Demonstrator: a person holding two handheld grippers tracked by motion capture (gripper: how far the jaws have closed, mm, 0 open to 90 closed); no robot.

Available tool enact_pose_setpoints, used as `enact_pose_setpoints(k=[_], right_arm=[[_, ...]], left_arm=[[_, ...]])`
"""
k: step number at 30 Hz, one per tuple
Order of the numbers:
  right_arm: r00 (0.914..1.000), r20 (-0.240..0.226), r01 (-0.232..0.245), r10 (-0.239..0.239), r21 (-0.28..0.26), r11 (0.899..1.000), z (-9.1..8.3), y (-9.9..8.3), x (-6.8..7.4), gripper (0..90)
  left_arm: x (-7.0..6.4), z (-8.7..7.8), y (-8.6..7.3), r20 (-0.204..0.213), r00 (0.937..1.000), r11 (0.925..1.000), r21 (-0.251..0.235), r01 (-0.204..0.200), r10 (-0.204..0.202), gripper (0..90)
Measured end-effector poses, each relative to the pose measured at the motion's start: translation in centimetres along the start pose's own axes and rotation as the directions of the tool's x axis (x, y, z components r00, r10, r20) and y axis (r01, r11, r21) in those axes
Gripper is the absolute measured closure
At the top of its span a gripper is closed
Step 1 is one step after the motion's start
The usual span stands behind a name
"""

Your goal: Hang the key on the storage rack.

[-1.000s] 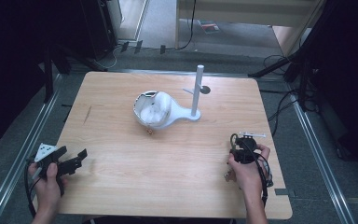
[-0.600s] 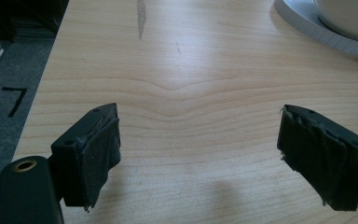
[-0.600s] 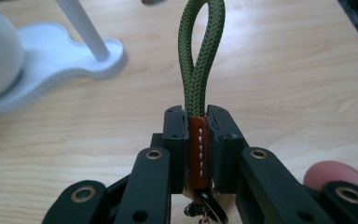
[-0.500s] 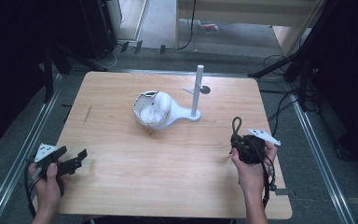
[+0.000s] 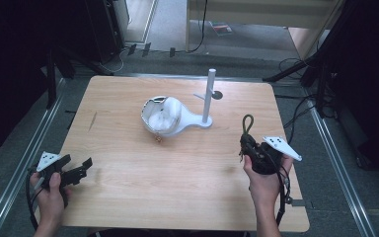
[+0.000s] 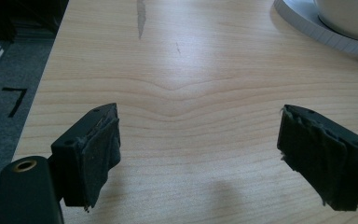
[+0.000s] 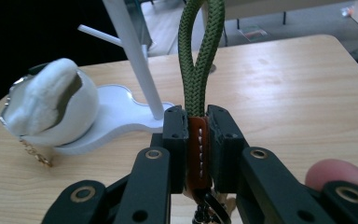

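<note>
My right gripper (image 5: 245, 142) (image 7: 198, 126) hovers over the table's right half, shut on the brown leather wrap (image 7: 197, 149) of a keychain. The keychain's green cord loop (image 5: 247, 122) (image 7: 198, 56) sticks out past the jaws toward a white stand (image 5: 208, 94) (image 7: 133, 60). That stand has a post with thin side pegs. On its flat base (image 7: 116, 114) rests a white fluffy pouch (image 5: 162, 117) (image 7: 42, 107) with a metal frame and a small gold chain (image 7: 35, 151). My left gripper (image 5: 85, 166) (image 6: 198, 154) is at the front left corner, open and holding nothing.
The wooden table (image 5: 128, 192) has bare board between the two hands. Its left edge (image 6: 42, 93) runs close beside my left gripper, with grey floor and metal rails beyond. The stand's base rim (image 6: 307, 28) lies ahead and to the right of the left jaws.
My right hand has turned with the keychain in its grip. Its grey plate has swung out to the right, and the cord loop now points at the stand. The left gripper has stayed put.
</note>
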State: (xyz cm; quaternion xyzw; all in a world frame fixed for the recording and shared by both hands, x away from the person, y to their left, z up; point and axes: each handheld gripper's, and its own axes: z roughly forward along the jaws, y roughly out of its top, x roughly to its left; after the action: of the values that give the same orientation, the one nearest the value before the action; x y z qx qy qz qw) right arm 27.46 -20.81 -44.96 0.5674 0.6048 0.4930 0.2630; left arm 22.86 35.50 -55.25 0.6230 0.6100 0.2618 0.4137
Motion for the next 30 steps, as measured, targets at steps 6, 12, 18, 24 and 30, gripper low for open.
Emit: enact_pose_setpoints(k=[6,12,18,24,30], right_arm=[[0.9967,-0.070,0.035,-0.040,-0.078,0.996,-0.1,-0.1,0.6,79.8],[0.9882,-0.133,0.058,-0.075,-0.129,0.990,0.3,-0.1,1.3,79.7],[0.9770,-0.180,0.085,-0.115,-0.167,0.982,0.6,0.2,2.1,79.8],[0.9537,-0.243,0.129,-0.177,-0.201,0.971,1.0,0.9,3.5,79.8],[0.9464,-0.280,0.108,-0.161,-0.194,0.975,2.2,1.5,4.5,79.8]], left_arm=[[0.0,0.0,0.0,0.000,1.0000,1.0000,0.001,0.000,0.000,14.0],[0.0,0.0,0.0,0.001,1.0000,1.0000,0.000,0.003,-0.003,14.0],[0.0,0.0,0.0,0.000,1.0000,1.0000,-0.001,0.003,-0.003,14.1],[0.0,-0.1,0.0,-0.001,1.0000,1.0000,-0.003,0.004,-0.004,14.1],[0.0,-0.1,0.0,-0.002,1.0000,1.0000,-0.007,0.000,0.000,14.1]])
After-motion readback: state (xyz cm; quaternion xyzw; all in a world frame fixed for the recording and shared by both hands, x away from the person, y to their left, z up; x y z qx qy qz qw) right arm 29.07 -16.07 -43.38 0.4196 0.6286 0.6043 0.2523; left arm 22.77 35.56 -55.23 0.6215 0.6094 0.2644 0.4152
